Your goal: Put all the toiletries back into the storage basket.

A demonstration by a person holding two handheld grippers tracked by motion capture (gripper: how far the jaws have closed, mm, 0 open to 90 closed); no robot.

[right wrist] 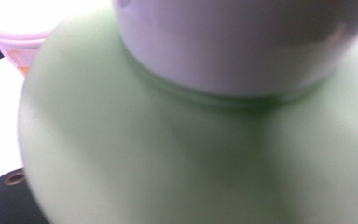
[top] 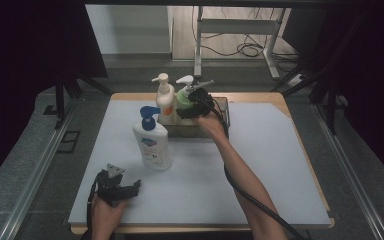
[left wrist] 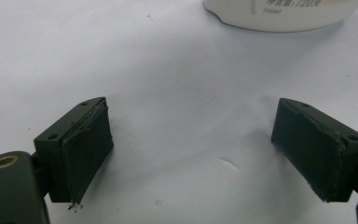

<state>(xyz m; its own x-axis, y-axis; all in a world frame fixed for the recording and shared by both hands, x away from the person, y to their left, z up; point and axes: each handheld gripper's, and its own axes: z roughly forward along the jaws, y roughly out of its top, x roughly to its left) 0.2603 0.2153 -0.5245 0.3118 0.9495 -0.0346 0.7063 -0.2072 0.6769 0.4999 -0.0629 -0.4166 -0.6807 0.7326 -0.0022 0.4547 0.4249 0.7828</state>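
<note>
A green pump bottle [top: 184, 98] with a white pump head stands in a shallow box [top: 221, 116] at the back of the table. My right gripper [top: 192, 107] is shut on it around the upper body. In the right gripper view the green bottle's shoulder [right wrist: 168, 158] and white collar [right wrist: 242, 42] loom very close and hide the jaws. Near the front left my left gripper [top: 130, 188] rests on the white mat, open, with bare mat between its fingers [left wrist: 191, 144].
A cream pump bottle [top: 164, 100] stands in the box beside the green one. A white bottle with a blue pump [top: 152, 142] stands upright on the mat [top: 260, 165], just beyond the left gripper; its base [left wrist: 279, 14] shows there.
</note>
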